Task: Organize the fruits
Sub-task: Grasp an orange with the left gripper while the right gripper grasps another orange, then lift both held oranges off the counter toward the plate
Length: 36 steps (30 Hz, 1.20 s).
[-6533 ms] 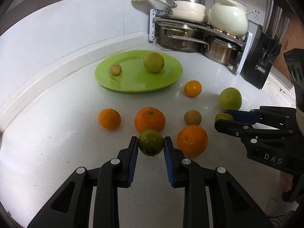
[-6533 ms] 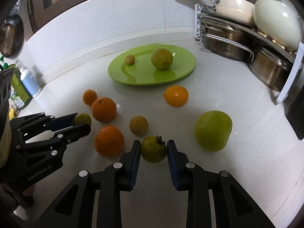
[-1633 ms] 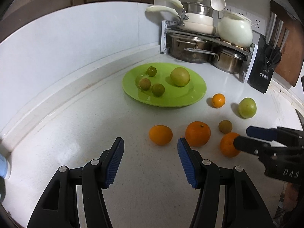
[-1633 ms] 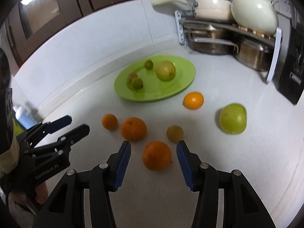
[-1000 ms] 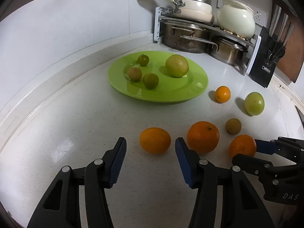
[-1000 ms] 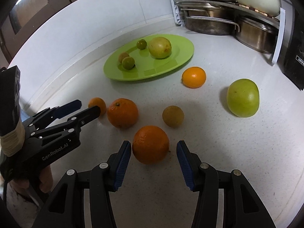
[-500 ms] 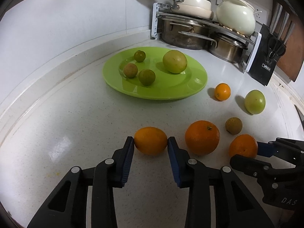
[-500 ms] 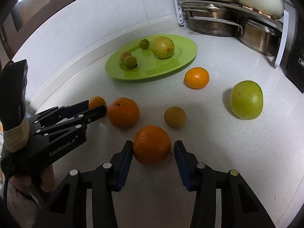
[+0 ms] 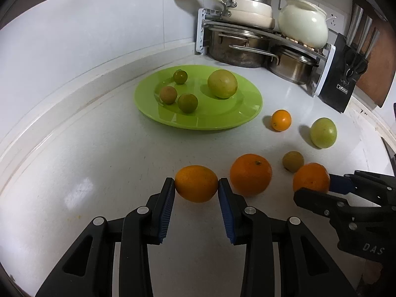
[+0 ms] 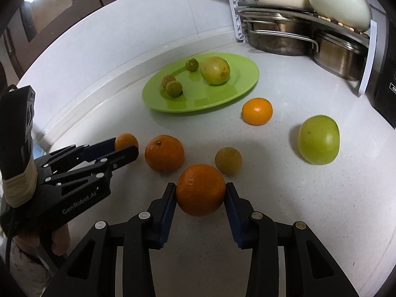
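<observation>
Dim indoor light from above, soft shadows under fruit, faint glare patch on counter point(image 9: 79, 188). Sharp centre, strong fisheye bending and black vignette at corners. No motion blur.

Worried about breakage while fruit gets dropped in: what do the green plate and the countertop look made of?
Green plate: probably glossy plastic or melamine, judging by its uniform bright colour and soft reflections; glazed ceramic is possible.
Countertop: looks like polished speckled stone or composite, white with fine flecks and a dull sheen.
</observation>
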{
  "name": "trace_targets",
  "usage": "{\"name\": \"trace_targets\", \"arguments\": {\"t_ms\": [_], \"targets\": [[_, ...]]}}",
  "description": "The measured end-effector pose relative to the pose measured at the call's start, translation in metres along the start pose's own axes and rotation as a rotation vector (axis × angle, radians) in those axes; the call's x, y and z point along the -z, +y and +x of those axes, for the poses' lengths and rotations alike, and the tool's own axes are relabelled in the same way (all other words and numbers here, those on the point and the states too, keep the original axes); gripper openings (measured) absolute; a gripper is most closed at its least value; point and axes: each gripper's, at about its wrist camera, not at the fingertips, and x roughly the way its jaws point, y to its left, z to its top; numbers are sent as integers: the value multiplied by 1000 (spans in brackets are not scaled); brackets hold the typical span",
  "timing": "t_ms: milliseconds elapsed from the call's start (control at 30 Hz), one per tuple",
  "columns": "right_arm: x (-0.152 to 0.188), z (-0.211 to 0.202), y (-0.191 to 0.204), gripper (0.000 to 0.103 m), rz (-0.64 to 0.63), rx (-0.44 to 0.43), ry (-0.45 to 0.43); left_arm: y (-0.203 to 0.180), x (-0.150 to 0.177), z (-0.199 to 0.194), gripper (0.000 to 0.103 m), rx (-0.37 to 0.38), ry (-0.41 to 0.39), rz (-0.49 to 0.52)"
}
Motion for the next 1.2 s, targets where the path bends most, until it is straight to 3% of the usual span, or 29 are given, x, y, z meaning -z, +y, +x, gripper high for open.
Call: {"name": "trace_targets", "arguments": {"t_ms": [667,1200], "targets": [[-18,-51,-5,40,-105,-51,-105,-27,-11,-60,36,-36,-92,-25],[-74,-78,-12,40,-209,-98,-190,-43,-61,-91,36,-84,-202,-60]]}}
